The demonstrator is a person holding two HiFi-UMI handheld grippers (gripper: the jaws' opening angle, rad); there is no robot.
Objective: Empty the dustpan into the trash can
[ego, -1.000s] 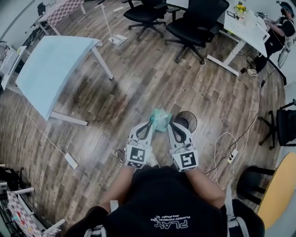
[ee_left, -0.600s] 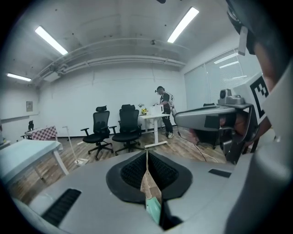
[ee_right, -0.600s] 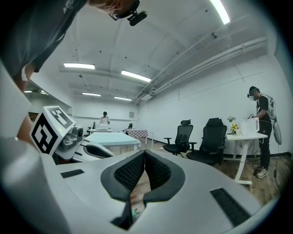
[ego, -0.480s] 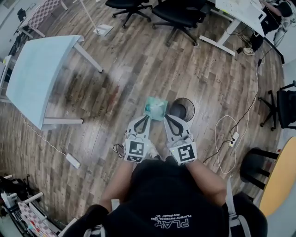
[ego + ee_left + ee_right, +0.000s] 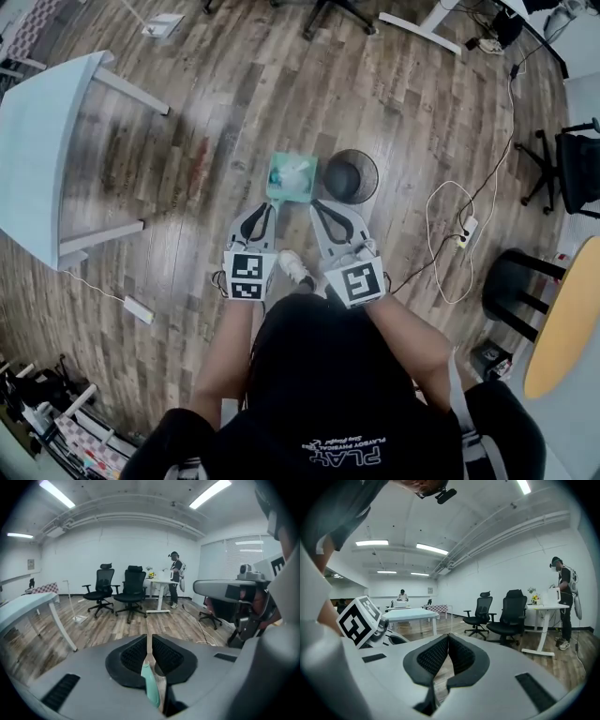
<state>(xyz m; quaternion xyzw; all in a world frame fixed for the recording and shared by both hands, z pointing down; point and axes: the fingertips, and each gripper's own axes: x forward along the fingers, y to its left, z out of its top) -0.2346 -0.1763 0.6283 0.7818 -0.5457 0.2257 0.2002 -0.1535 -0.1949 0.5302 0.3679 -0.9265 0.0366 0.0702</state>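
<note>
1. Dustpan [image 5: 291, 178] sits just left of the trash can [image 5: 351, 176].
2. Left gripper [image 5: 267, 206], nearer the person than the can, is clamped on its handle [image 5: 151, 686].
3. Right gripper [image 5: 317, 204], near the can, has its jaws together, empty.

Head view: dustpan [image 5: 292, 177] handle [image 5: 151, 686] hidden under left gripper [image 5: 265, 210]. I can't identify pale debris in pan, too small. Trash can [image 5: 350, 175] interior dark, unreadable. Left gripper view: only teal handle sliver visible. White table [image 5: 37, 159] cut by left edge.
</note>
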